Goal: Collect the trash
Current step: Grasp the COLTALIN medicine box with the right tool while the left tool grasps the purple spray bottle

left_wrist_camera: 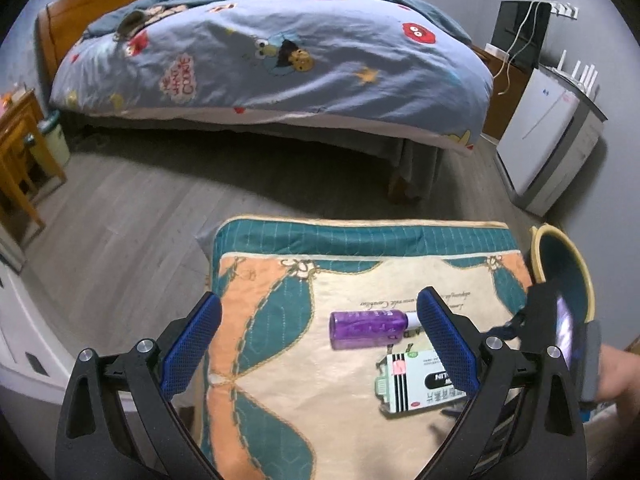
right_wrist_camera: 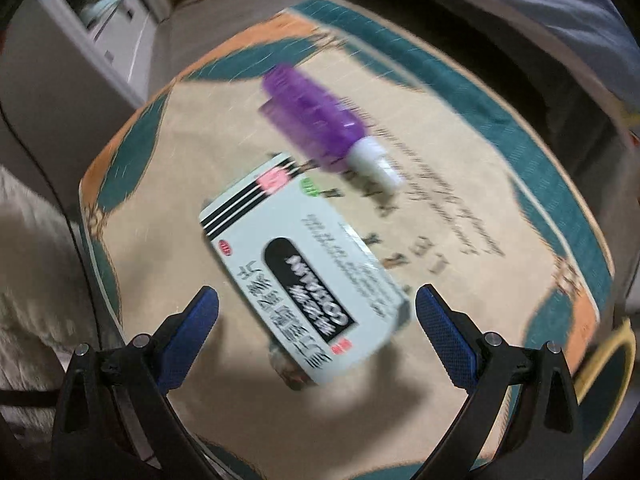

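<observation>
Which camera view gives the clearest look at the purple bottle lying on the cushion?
The left wrist view: the purple bottle lies sharp on its side, though a gripper finger hides its white cap end. The right wrist view shows it whole, cap included, but motion-blurred.
</observation>
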Motion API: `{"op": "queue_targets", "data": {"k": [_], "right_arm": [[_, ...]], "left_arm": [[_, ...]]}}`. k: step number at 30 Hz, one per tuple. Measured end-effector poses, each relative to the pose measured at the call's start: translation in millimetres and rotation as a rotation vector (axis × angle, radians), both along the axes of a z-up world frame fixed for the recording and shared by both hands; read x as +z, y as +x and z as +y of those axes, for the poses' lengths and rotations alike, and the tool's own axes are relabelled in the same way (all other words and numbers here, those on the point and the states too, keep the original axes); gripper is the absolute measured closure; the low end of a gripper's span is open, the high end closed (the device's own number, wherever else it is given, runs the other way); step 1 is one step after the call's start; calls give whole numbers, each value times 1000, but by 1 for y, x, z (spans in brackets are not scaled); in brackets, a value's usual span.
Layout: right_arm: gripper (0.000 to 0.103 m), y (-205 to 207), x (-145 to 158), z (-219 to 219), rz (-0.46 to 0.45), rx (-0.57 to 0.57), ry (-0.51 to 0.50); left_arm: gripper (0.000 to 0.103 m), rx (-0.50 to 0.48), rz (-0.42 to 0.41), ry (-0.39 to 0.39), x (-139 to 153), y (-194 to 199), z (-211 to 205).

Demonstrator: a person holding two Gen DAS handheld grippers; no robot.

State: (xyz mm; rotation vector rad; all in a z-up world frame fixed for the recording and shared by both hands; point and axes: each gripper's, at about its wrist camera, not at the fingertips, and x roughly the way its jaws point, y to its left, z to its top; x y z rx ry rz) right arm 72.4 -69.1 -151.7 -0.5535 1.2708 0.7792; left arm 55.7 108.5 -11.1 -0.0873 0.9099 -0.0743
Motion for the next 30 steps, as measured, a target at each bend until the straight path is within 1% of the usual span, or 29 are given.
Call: {"op": "queue_targets", "data": {"k": [4, 6, 9, 10, 12, 13, 14, 16, 18, 21, 24, 25, 26, 28, 30], "right_arm": [[6, -4, -17, 18, -31, 68, -65], [6, -2, -24, 25, -30, 72, -77], [6, -1, -33, 30, -51, 68, -104], [6, -1, -32, 32, -55, 64, -87], [7, -1, -32, 33, -56, 63, -87], [13, -1, -32, 33, -47, 65, -77], [16, -2, -31, 33, -42, 66, -71], [19, -2, -28, 31, -56, 61, -77], [21, -3, -25, 27, -48, 47, -73], [23, -5, -15, 15, -48, 32, -87], [24, -9, 3, 1, -65, 18, -102], [24, -9, 15, -8, -77, -5, -98], [24, -8, 23, -15, -84, -30, -92], [24, -2, 39, -35, -87, -115, -65], [24, 6, 55, -65, -98, -230, -34]], "left_arm": [[6, 4, 16, -40, -2, 4, 4], [6, 6, 21, -62, -2, 5, 5], [6, 4, 23, -55, -3, 5, 3], [6, 1, 25, -51, -4, 5, 2], [6, -1, 31, -48, -5, 5, 2], [6, -1, 35, -46, -6, 6, 1], [6, 0, 37, -45, -7, 6, 2], [6, 2, 40, -42, -7, 7, 0], [6, -1, 43, -40, -8, 8, -2], [6, -5, 47, -22, -10, 11, -5], [6, -5, 57, -11, -14, 14, -10], [6, -5, 61, -7, -16, 15, -12], [6, -6, 64, -2, -17, 16, -14], [6, -15, 75, 21, -24, 19, -21], [6, -37, 88, 57, -34, 23, -28]]}}
